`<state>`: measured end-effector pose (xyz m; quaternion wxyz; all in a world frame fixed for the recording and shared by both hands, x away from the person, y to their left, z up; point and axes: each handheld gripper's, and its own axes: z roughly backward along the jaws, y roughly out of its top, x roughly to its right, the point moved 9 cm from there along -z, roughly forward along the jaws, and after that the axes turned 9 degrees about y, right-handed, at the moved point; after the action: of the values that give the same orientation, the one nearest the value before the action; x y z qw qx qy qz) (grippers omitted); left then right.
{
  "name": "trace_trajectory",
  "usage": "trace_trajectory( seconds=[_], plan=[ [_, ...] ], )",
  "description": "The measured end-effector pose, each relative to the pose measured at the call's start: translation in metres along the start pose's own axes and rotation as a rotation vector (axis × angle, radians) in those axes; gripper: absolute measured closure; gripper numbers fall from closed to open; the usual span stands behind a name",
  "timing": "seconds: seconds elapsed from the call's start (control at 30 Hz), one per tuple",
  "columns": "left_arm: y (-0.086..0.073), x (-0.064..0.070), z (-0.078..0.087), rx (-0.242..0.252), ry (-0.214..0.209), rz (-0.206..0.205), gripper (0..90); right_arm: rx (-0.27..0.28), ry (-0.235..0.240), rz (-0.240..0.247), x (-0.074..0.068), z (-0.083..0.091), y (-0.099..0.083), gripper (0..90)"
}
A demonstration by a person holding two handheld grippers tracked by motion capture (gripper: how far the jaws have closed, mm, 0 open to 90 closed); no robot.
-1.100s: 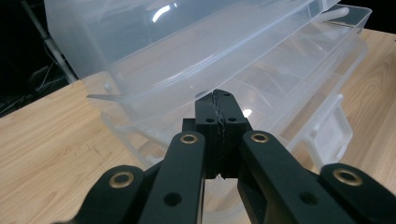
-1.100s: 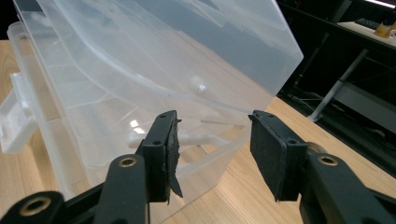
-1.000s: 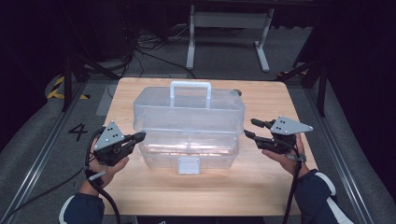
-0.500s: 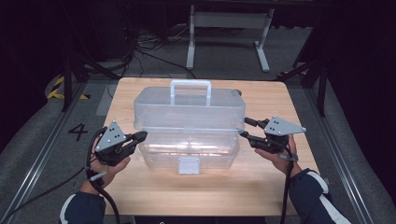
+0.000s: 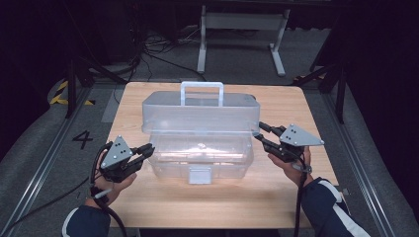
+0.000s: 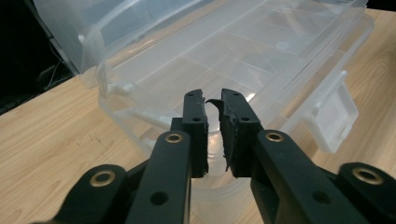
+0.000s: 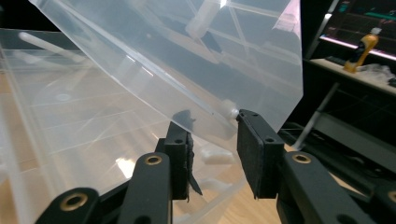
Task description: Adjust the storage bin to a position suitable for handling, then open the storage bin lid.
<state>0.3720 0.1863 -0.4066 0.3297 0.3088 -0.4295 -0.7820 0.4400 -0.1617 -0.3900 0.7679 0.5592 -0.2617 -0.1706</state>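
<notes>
Two grippers at clear box | lid half-raised, I judge | left fingers nearly together, empty | right fingers apart, straddling lid edge

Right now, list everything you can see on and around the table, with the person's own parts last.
Box: one, clear plastic, table middle, lid raised, its handle on top, latch at the front.
Table: one, light wood, centre.
Stand: one, white metal, on the floor behind the table.
Left tongs: one, black, jaws nearly closed, at the box's left end.
Right tongs: one, black, jaws open, at the lid's right end.
Hands: two, blue sleeves, bottom edge.
</notes>
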Motion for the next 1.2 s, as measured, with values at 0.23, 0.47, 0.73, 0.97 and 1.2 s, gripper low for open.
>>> trace_trajectory(
  seconds=[0.23,0.47,0.73,0.97,1.2],
  plan=[
    [-0.004,0.002,0.007,0.001,-0.004,-0.017,77.9,0.037,-0.07,-0.005,0.005,-0.004,0.007,69.7],
    [-0.02,0.006,0.002,-0.051,-0.007,-0.039,76.0,0.061,-0.114,-0.004,0.012,-0.006,0.015,71.7],
    [-0.04,0.011,0.005,-0.115,0.009,-0.043,57.2,0.078,-0.151,-0.004,0.02,-0.009,0.022,73.9],
    [-0.075,0.007,0.008,-0.205,0.012,0.015,39.7,0.083,-0.167,-0.015,0.026,-0.013,0.027,75.5],
    [-0.121,-0.001,0.001,-0.348,0.029,0.026,27.3,0.069,-0.179,-0.006,0.035,-0.016,0.033,77.7]
  ],
)
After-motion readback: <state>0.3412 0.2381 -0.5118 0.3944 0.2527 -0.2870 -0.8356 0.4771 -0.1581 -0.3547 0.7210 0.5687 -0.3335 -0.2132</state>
